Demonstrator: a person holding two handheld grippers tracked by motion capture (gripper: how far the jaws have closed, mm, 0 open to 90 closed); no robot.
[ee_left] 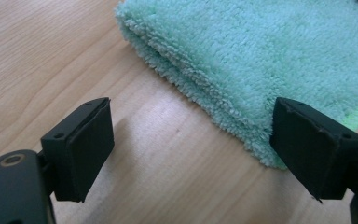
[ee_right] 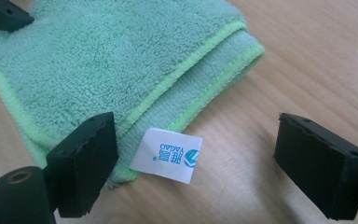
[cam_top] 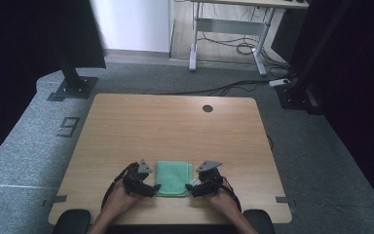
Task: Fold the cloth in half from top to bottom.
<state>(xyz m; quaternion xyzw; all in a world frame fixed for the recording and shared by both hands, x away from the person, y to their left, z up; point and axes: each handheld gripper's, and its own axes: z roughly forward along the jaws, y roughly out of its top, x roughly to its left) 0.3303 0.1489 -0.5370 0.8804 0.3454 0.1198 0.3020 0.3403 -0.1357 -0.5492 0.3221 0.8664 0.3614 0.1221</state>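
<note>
folded green towel [cam_top: 174,178] on the table [cam_top: 175,126], left tool [cam_top: 152,188] and right tool [cam_top: 191,187] wide open and empty beside it

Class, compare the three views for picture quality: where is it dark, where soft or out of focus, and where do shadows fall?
High view: dark at both sides, wooden table evenly lit. Left gripper view: green towel sharp, near claw pad slightly soft, faint shadow beside it. Right gripper view: white label legible, soft shadows.

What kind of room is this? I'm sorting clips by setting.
Probably a lab or office workroom set up for recording: a bare wooden table on grey carpet, a height-adjustable desk with loose cables beneath it, and black stand bases bolted beside the table.
</note>
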